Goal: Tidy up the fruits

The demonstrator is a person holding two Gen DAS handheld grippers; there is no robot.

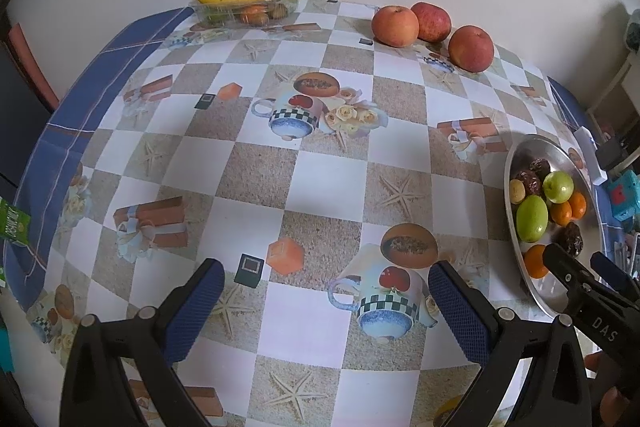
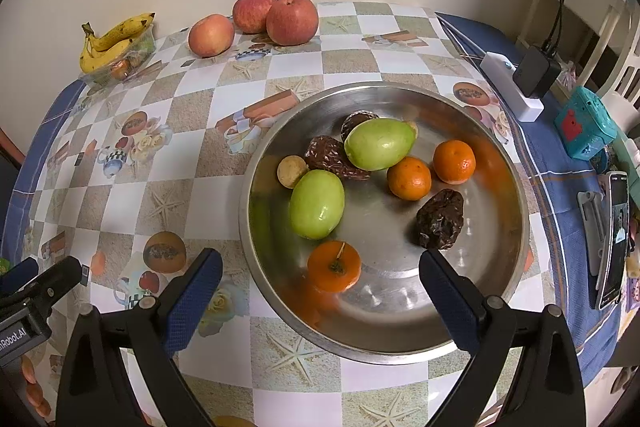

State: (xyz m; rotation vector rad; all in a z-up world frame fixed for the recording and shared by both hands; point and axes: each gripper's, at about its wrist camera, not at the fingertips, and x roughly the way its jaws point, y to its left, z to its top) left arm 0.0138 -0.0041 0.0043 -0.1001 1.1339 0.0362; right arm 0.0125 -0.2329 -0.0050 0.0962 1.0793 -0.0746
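White "DAS" lettering marks the black right gripper [image 1: 576, 263] arm; "nRobot.AI", cut off, marks the left gripper [image 1: 324, 301]. Both claws gape wide, empty. The right hovers over the round steel bowl [image 2: 516, 227] of small oranges, green fruits and dark wrinkled ones; three red apples [image 2: 256, 21] and yellow bananas [image 2: 110, 41] lie beyond it.

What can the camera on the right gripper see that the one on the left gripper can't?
Only the right wrist view shows the phone and the black charger at the table's right edge, plus the whole metal bowl. Only the left wrist view shows a green carton at the left edge. Both show the bananas, three apples, the bowl's small fruit, and both open grippers: the left gripper and the right gripper.
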